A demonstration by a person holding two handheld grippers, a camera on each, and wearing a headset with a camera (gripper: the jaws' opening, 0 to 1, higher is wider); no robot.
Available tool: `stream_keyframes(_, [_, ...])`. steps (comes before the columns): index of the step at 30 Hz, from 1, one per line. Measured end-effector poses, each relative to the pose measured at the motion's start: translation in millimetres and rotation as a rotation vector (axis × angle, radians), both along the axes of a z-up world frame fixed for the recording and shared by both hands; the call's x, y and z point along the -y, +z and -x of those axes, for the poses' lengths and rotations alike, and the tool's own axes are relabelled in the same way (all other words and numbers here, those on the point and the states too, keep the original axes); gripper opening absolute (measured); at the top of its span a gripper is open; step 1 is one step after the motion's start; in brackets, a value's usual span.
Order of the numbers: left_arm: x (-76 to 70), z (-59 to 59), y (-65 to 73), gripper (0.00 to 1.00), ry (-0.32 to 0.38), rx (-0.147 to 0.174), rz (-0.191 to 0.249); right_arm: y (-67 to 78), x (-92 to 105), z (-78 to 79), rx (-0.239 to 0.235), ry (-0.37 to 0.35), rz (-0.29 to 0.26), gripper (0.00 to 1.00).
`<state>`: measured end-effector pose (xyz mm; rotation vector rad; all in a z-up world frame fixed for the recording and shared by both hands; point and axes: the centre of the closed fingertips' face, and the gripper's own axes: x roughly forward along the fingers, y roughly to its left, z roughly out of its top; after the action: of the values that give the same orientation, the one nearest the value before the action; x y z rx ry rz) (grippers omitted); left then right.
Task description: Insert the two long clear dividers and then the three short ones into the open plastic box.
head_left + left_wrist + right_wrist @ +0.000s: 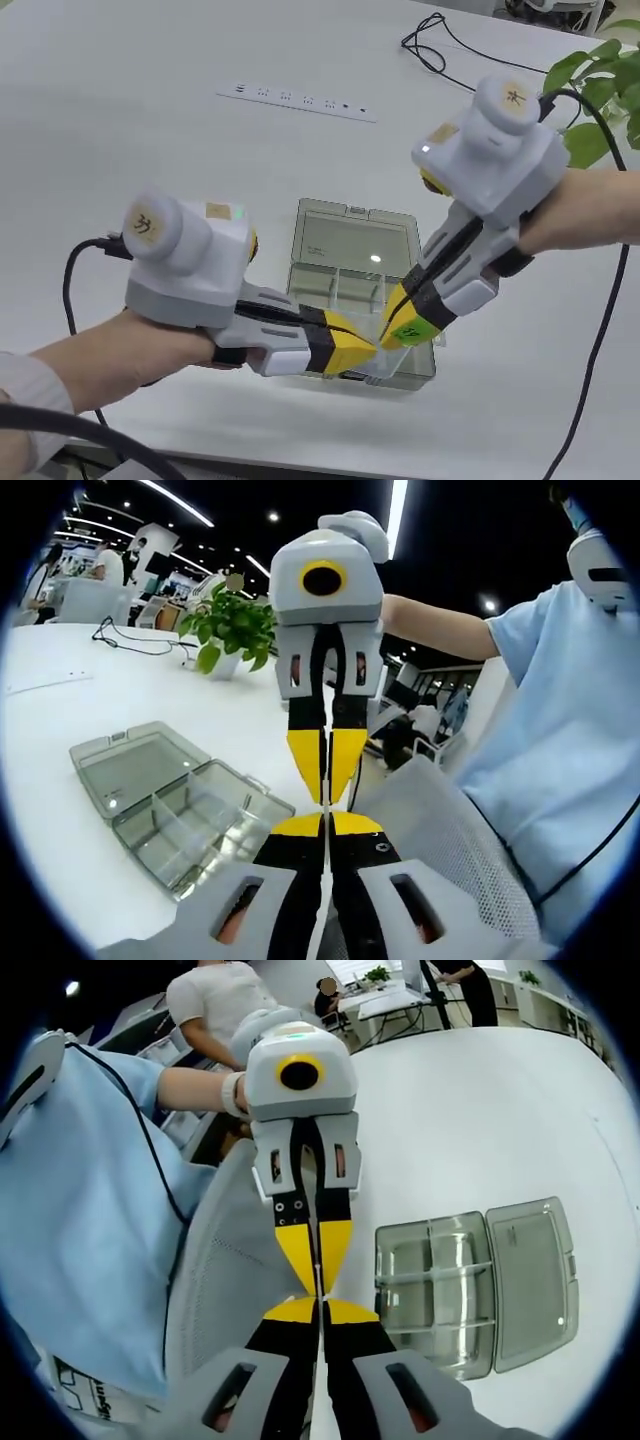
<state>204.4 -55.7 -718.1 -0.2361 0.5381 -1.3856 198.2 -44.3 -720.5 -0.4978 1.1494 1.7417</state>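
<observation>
The left tongs [362, 350] and right tongs [396, 322] met tip to tip just above the near right corner of the open box [352, 238]. Each pair was closed, and a thin clear divider [383, 338] seemed pinched between them. It showed only as a pale edge along the seam of the jaws in both gripper views. The box sat on the white tabletop [150, 130], its lid lying flat on the far side. Clear dividers already split its base into compartments. A power strip [300, 100] lay well beyond the box, and a plant [600, 85] stood at the far right.
</observation>
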Motion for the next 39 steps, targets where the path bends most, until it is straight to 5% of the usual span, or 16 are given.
stream_keyframes(11, [1.5,-1.4,-6.6,0.00,-0.008,0.000,-0.042,-5.1,1.3,0.0,0.055,0.037,0.034,0.02])
stream_keyframes(15, [-0.7,-4.8,-9.8,0.00,0.008,0.024,-0.062,-7.8,5.5,-2.9,0.076,0.039,0.055,0.02])
stream_keyframes(28, [-24.5,-24.8,-18.5,0.33,0.123,0.069,-0.121,-23.1,42.6,-35.5,0.165,-0.044,0.144,0.02])
stream_keyframes(35, [-36.7,-31.1,-27.1,0.53,0.172,0.120,-0.174,-33.1,58.8,-55.4,0.253,-0.080,0.217,0.02])
stream_keyframes(39, [-43.5,-31.6,-33.8,0.66,0.196,0.121,-0.192,-36.7,60.8,-64.5,0.308,-0.082,0.234,0.02])
